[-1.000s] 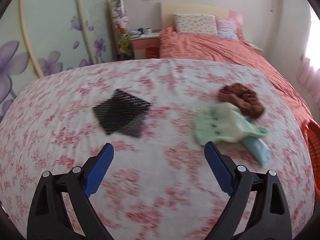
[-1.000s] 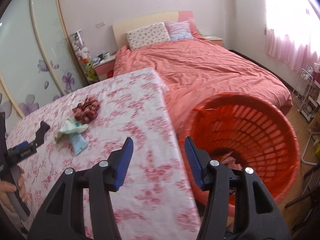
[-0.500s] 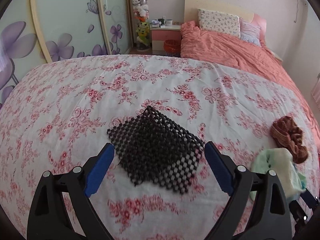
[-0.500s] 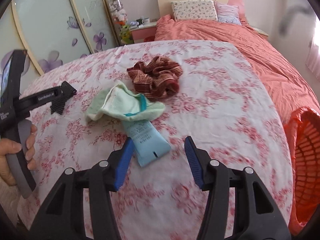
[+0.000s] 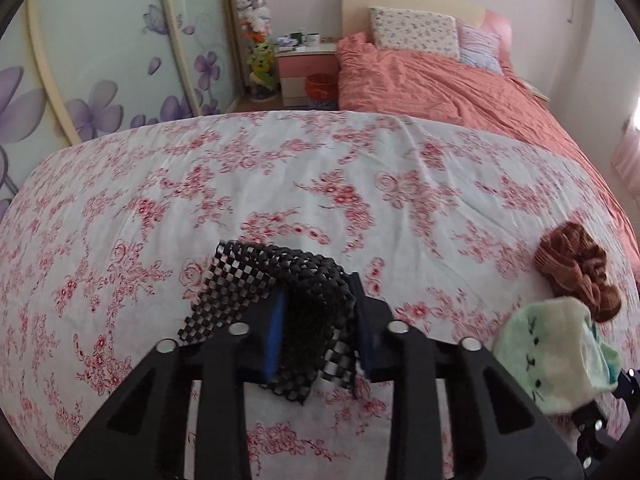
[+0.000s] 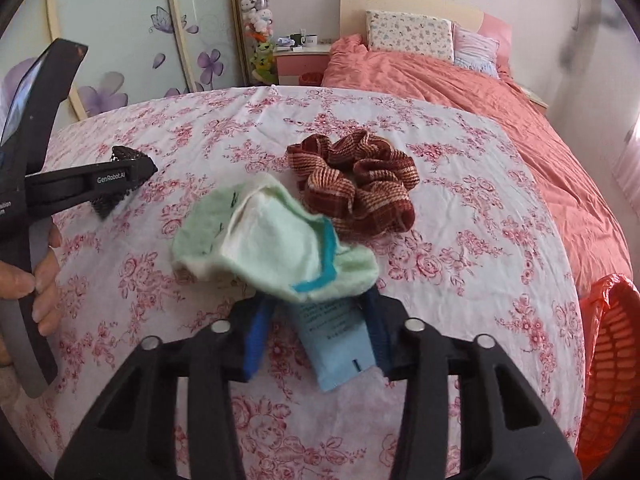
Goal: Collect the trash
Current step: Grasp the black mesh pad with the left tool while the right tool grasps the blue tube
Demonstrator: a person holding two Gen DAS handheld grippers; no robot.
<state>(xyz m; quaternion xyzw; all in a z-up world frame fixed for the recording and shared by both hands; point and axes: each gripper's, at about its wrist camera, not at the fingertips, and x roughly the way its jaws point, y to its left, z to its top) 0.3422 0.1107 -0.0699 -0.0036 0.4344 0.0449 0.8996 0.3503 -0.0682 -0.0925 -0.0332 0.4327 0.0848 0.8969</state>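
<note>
My left gripper (image 5: 318, 320) is shut on a black mesh mat (image 5: 280, 280), bunched between its blue pads on the floral table cloth (image 5: 280, 168). My right gripper (image 6: 316, 316) stands open around a light blue tube (image 6: 338, 340) that lies partly under a pale green sock (image 6: 276, 244); the right pad is at the tube's edge, the left pad apart from it. A brown striped scrunchie (image 6: 356, 184) lies just behind the sock. In the left wrist view the sock (image 5: 556, 352) and the scrunchie (image 5: 576, 268) are at the right.
An orange basket (image 6: 612, 360) stands off the table's right edge. A bed with a coral cover (image 5: 440, 84) lies behind the table. A pink nightstand (image 5: 306, 68) and a wardrobe with purple flowers (image 5: 100, 80) are at the back left.
My left gripper moved down onto the mesh mat and shut on it, bunching it up. My right gripper swung from the basket to the table and came down around the blue tube.
</note>
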